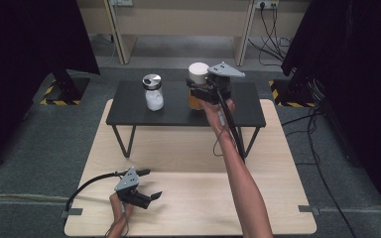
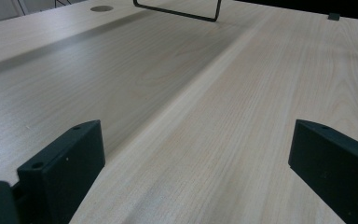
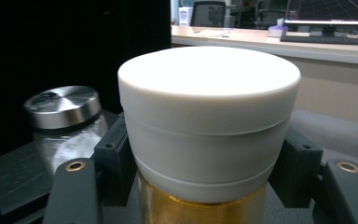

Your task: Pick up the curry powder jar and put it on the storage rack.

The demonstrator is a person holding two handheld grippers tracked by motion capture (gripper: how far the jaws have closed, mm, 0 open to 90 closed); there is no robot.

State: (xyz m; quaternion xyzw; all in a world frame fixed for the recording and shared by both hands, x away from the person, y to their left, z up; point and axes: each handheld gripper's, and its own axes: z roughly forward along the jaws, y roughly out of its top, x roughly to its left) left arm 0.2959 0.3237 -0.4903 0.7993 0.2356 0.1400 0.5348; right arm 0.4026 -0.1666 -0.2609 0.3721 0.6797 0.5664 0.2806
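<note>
The jaws of the right gripper point(image 1: 202, 87) are clamped on the thick white lid point(image 3: 209, 116) of the amber-bodied jar point(image 1: 196, 85), one black jaw pressed to each side of it, as seen in the right gripper view. The jar is stood on the low black metal-legged shelf point(image 1: 129, 106), towards its right half, and the gripper is reached out to it over the light wooden bench point(image 1: 188, 203) on an outstretched forearm (the grey three-cornered plate is seen on top).

Beside it, well apart to the left on the same shelf, a clear glass jar with a shiny metal lid and white contents point(image 1: 153, 92) is stood upright.

The left gripper point(image 1: 146, 184) is held low over the near left of the bench, its jaws spread wide with nothing between them; bare wood grain is seen between them in the left gripper view.
</note>
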